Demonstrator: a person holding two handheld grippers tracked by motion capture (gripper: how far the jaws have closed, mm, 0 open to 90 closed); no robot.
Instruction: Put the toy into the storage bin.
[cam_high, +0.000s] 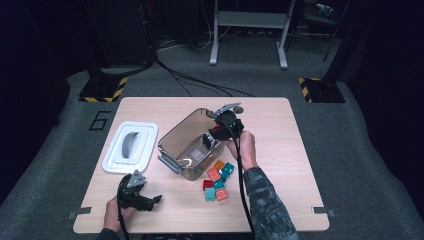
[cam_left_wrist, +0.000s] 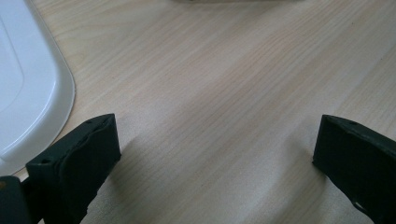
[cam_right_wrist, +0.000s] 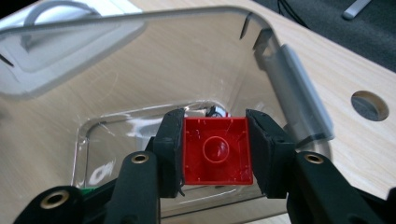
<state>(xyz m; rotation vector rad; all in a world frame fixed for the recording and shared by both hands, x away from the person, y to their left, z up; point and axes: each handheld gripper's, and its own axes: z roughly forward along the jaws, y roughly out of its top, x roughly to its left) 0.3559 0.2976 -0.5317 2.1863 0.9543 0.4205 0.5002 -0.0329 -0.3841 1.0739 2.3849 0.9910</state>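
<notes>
We have the right gripper (cam_right_wrist: 215, 151) clamped on a red brick (cam_right_wrist: 217, 151), both jaws pressed flat against its sides, hollow underside facing the camera at the centre of the right gripper view. Behind the brick we look down into the clear tub (cam_right_wrist: 261, 51), its rim sweeping across the top of that frame and its latch at the right. In the high view we see the right gripper (cam_high: 216, 134) just right of centre, poised over the tub's (cam_high: 172, 137) right rim, with the red brick (cam_high: 217, 131) a small red spot between the jaws. Below the tub, at lower centre, lies a cluster of loose bricks (cam_high: 217, 181), orange, teal and red, touching one another on the table (cam_high: 280, 120). At the left of the frame the white lid (cam_high: 131, 146) lies flat, apart from the tub. Down at lower left we find the left gripper (cam_high: 150, 201) resting low by the table's near edge. In its own view the left gripper (cam_left_wrist: 215, 149) has its jaws spread wide over bare wood, nothing between them, the lid's (cam_left_wrist: 28, 93) corner at the upper left.
</notes>
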